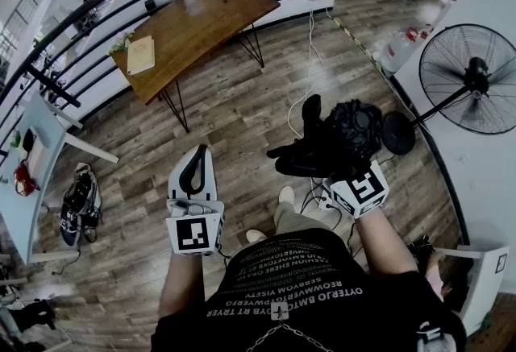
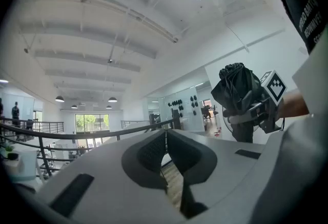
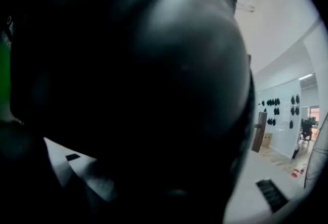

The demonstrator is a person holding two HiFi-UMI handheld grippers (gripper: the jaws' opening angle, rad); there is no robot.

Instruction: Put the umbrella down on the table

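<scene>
A black folded umbrella (image 1: 343,133) is bunched up in front of me, and my right gripper (image 1: 321,159) is shut on it at chest height above the floor. Its dark fabric (image 3: 143,89) fills almost the whole right gripper view and hides the jaws. In the left gripper view the umbrella (image 2: 237,88) shows at the right, clamped in the right gripper (image 2: 251,111). My left gripper (image 1: 198,154) is held level to the left, shut with nothing in it, its tips meeting (image 2: 165,135). The brown wooden table (image 1: 201,20) stands a few steps ahead by the railing.
A notebook (image 1: 141,54) and a small object lie on the table. A black railing (image 1: 105,0) runs behind it. A standing fan (image 1: 472,80) is at the right, with white cables (image 1: 310,60) on the wood floor. Shoes (image 1: 79,201) lie by a white desk (image 1: 32,181) at the left.
</scene>
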